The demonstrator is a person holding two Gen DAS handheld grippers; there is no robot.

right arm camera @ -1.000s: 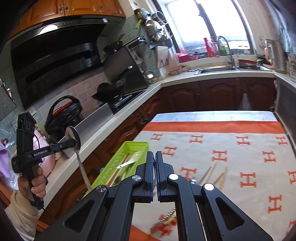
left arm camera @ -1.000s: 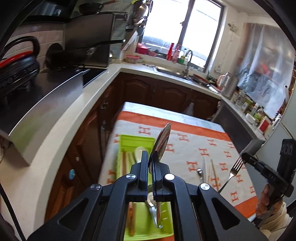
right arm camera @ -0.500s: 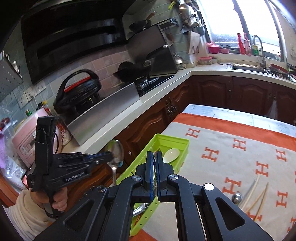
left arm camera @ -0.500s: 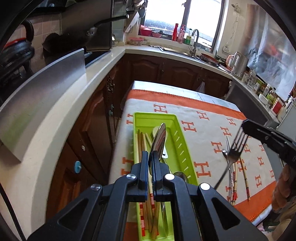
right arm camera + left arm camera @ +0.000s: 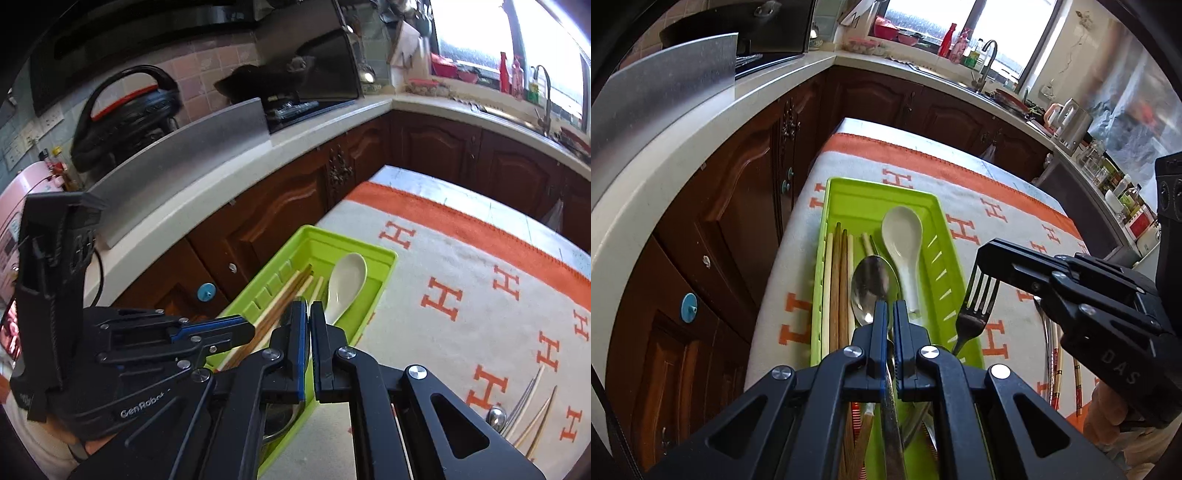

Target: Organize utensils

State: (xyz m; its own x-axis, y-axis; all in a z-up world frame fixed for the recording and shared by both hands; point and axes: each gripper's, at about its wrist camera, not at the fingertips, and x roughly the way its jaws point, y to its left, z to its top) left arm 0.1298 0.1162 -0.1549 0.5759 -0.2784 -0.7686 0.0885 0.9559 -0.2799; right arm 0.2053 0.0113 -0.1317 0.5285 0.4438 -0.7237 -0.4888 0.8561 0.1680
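Note:
A green tray point(image 5: 882, 184) lies at the left of the orange-and-white cloth. In it are several chopsticks point(image 5: 836, 280) and a white ceramic spoon point(image 5: 901, 236). My left gripper point(image 5: 890, 306) is shut on the handle of a metal spoon point(image 5: 873, 288), whose bowl hangs low over the tray's middle. My right gripper point(image 5: 986, 258) is shut on the head of a fork point(image 5: 977, 306), which hangs over the tray's right wall. In the right wrist view my right gripper point(image 5: 308, 312) sits shut above the tray point(image 5: 384, 254), and the fork is hidden. The left gripper point(image 5: 251, 328) is beside it.
Loose chopsticks point(image 5: 535, 417) and a small metal spoon point(image 5: 496, 415) lie on the cloth point(image 5: 461, 332) to the right of the tray. Wooden cabinets point(image 5: 746, 192) and a pale worktop point(image 5: 665, 173) run close along the table's left and far sides.
Both grippers have come down toward the tray. The metal spoon now hangs low over the tray's contents, and the right gripper has carried the fork leftward to the tray's right wall.

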